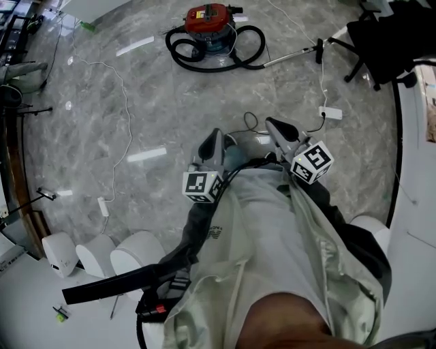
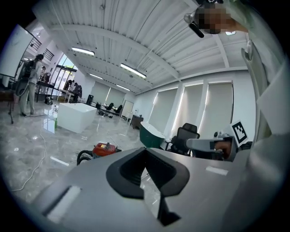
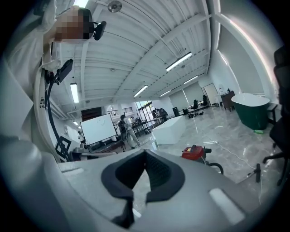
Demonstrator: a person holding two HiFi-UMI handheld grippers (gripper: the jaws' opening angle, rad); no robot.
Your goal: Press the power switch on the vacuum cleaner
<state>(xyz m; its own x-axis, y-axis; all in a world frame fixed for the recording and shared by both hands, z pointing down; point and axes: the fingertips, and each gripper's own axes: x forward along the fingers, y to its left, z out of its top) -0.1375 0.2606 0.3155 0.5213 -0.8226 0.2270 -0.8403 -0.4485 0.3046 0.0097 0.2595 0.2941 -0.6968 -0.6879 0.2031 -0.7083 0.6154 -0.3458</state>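
A red canister vacuum cleaner (image 1: 210, 20) stands on the marble floor far ahead, its black hose (image 1: 218, 58) coiled around it and its metal wand (image 1: 293, 54) lying to the right. Both grippers are held close to the person's chest, far from the vacuum. My left gripper (image 1: 215, 134) and my right gripper (image 1: 272, 123) point towards it, each shut with nothing between the jaws. In the left gripper view the vacuum (image 2: 105, 148) shows just left of the closed tips (image 2: 146, 149). In the right gripper view it (image 3: 194, 153) sits to the right of the tips (image 3: 145, 152).
A white cable (image 1: 126, 116) runs along the floor at left, and a white power adapter (image 1: 331, 113) lies at right. A black office chair (image 1: 381, 41) stands at top right. White rounded units (image 1: 102, 255) sit at lower left. People stand by distant tables (image 2: 29, 86).
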